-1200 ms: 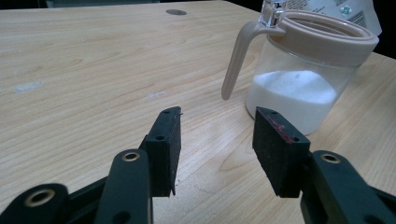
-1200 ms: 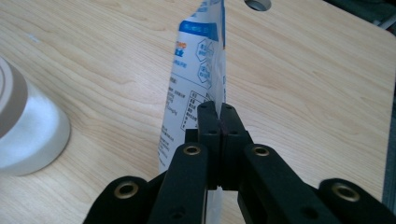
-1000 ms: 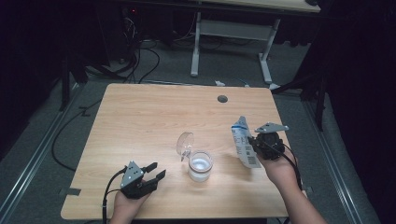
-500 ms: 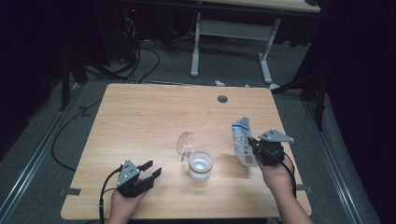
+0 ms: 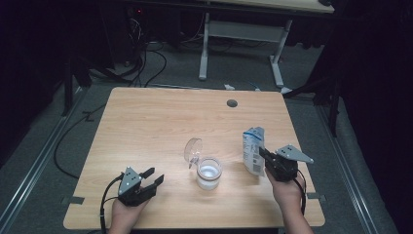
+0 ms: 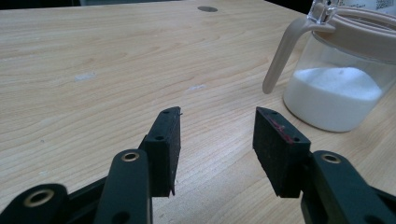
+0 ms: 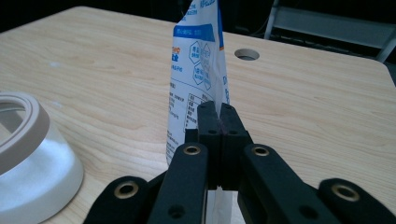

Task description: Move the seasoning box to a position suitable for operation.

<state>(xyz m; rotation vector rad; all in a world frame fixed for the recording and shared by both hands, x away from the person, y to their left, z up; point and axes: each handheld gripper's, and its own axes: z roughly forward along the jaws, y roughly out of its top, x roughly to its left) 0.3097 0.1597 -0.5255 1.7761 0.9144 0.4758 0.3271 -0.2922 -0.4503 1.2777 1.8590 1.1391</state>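
Right tool pinching upright pouch | left tool low, gaping, empty

1. This looks like a lab or recording room, dim and dark at its edges.
2. A pale wooden table with a round cable hole stands alone on grey carpet.
3. Black cables lie loose on the floor behind it.
4. A second desk on a white metal frame stands at the back.
5. Small metal plates sit on the floor beside the table.
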